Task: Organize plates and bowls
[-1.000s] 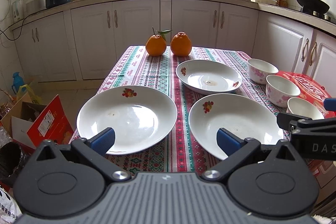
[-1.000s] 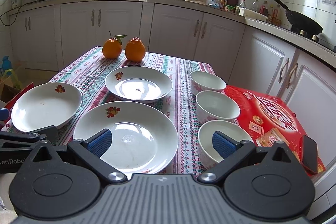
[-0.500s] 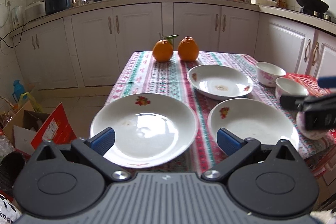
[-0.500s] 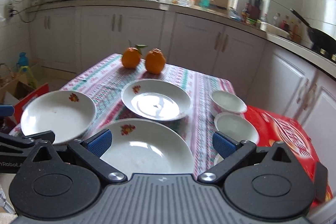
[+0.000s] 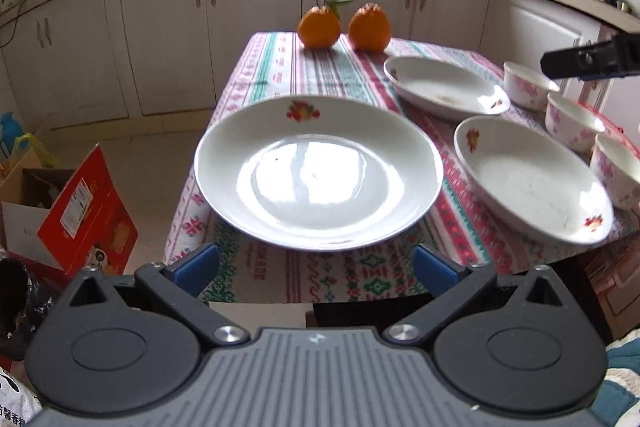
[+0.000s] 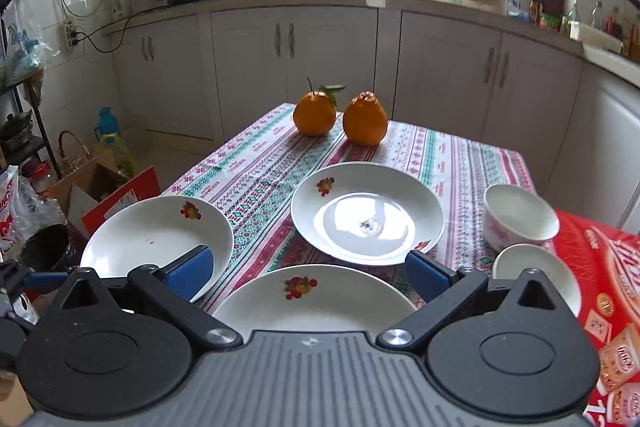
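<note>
Both grippers wide open and empty; plates and bowls still spread out.

On the table (image 6: 256,163), three plates: left plate (image 5: 318,171) at 12 o'clock of the left gripper (image 5: 316,265), likely its first pick; near plate (image 6: 312,293) under the right gripper (image 6: 308,271); far plate (image 6: 368,213) beyond. Bowls (image 6: 520,213) line up at 3 o'clock; oranges (image 6: 340,115) sit at the far end.

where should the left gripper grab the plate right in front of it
Take the plate by its near rim, coming in low and level from the table's near edge. The rim flares up and overhangs the tablecloth edge there, so one finger can slip under. The left gripper is open and lined up.
</note>
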